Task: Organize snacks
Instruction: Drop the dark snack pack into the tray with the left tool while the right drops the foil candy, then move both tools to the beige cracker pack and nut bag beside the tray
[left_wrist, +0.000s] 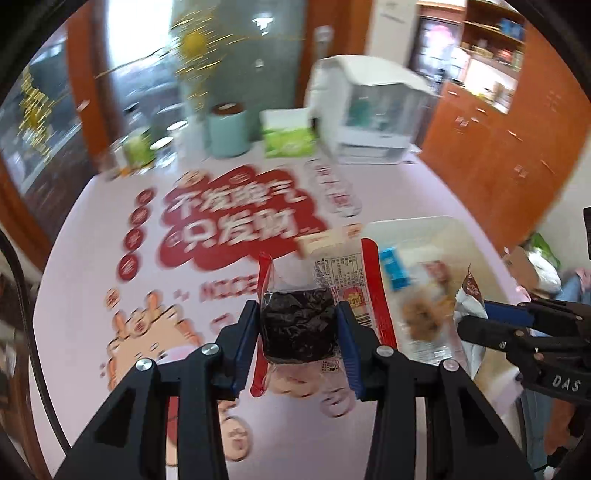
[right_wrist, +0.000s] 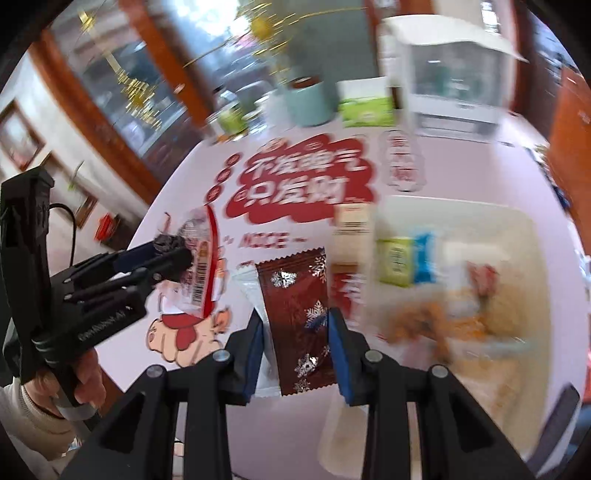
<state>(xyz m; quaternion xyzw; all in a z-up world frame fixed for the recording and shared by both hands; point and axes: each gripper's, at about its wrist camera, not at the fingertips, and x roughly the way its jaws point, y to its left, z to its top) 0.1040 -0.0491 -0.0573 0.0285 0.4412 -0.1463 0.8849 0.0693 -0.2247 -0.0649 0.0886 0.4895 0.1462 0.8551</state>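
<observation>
My left gripper (left_wrist: 298, 328) is shut on a clear red-edged packet with a dark cake (left_wrist: 297, 325) inside, held above the pink table. It also shows in the right wrist view (right_wrist: 173, 247), packet (right_wrist: 201, 266) hanging from it. My right gripper (right_wrist: 295, 336) is shut on a brown snowflake-print snack packet (right_wrist: 295, 314), held just left of the white tray (right_wrist: 517, 229). In the left wrist view the right gripper (left_wrist: 476, 317) holds that packet (left_wrist: 467, 306) by the tray (left_wrist: 461, 229). The tray holds a blue-and-green carton (right_wrist: 404, 258) and blurred orange snacks (right_wrist: 436, 321).
A beige boxed snack (right_wrist: 351, 229) lies by the tray's left edge. At the table's back stand a teal cup (left_wrist: 227, 131), a green packet (left_wrist: 288, 140), a white appliance (left_wrist: 369, 114) and jars (left_wrist: 136, 147). Wooden cabinets (left_wrist: 498, 147) stand to the right.
</observation>
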